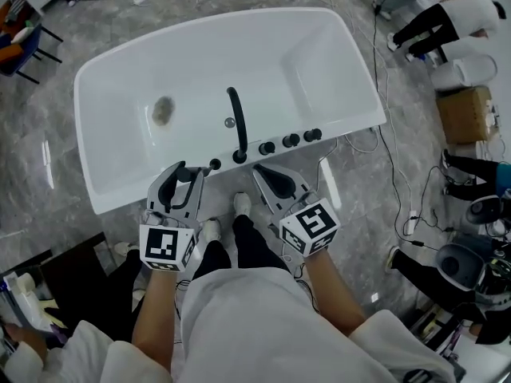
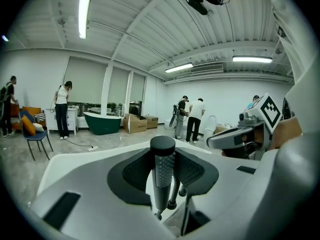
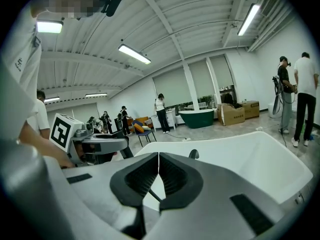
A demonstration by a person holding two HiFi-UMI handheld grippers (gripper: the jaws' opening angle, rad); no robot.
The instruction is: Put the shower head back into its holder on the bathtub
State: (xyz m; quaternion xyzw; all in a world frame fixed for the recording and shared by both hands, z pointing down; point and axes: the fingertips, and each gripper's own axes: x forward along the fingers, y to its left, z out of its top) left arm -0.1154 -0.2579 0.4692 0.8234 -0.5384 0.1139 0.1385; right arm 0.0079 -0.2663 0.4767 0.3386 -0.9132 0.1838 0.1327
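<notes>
The white bathtub [image 1: 112,174] lies just ahead of me, with a black curved spout [image 1: 235,122] and a row of black knobs [image 1: 291,140] on its near rim. My left gripper [image 1: 185,174] is shut on the black shower head [image 2: 163,179]. The shower head stands upright between the pads, with its round top and dotted face toward the camera. This gripper hovers beside a small black fitting [image 1: 214,164] at the left end of the row. My right gripper [image 1: 263,171] hangs over the near rim right of the spout's base. Its jaws [image 3: 158,156] are shut, and nothing is held.
My feet [image 1: 209,230] stand against the tub's near side. Cables [image 1: 399,190] trail over the floor at the right, near a cardboard box [image 1: 467,110] and seated people. A chair [image 1: 20,42] stands at the far left. A green tub [image 2: 102,121] and several people are across the room.
</notes>
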